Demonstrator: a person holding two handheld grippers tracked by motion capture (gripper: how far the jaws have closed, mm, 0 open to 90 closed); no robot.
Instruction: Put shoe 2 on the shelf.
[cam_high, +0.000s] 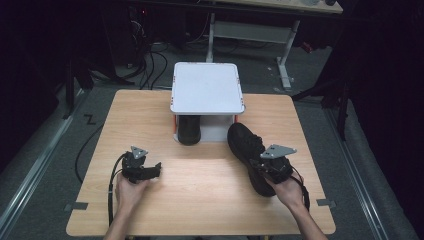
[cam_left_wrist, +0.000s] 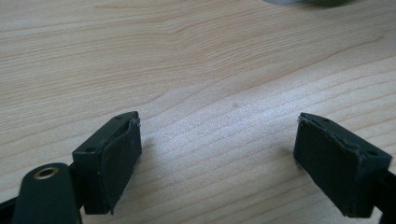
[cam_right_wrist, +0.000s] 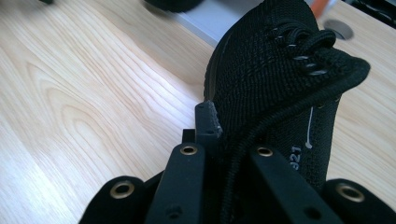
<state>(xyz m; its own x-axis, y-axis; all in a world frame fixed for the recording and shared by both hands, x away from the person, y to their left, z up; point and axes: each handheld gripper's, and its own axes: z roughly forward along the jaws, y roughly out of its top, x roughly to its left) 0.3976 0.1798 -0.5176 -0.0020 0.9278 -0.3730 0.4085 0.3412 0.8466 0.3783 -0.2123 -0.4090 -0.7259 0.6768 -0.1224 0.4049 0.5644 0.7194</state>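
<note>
— Where does your right gripper (cam_high: 261, 166) stand, and what has it got?

— Your right gripper's jaws are clamped tight on the collar of the black knit sneaker (cam_high: 248, 150), at the heel end. In the right gripper view the jaws pinch the shoe's rim (cam_right_wrist: 261, 121) with the laces running forward from them. The sneaker lies on the wooden table (cam_high: 200, 185), toe pointing toward the white shelf stand (cam_high: 207, 87), just to the right of its opening.

— And your left gripper (cam_high: 159, 169)?

— Your left gripper's jaws are spread wide with nothing between them; the left gripper view shows bare wood grain (cam_left_wrist: 219, 93) between the two black pads (cam_left_wrist: 119, 163). It sits low on the table's left half, well apart from the sneaker.

— Anything else near the stand?

— A second black shoe (cam_high: 189, 129) sits under the stand's white top.
</note>
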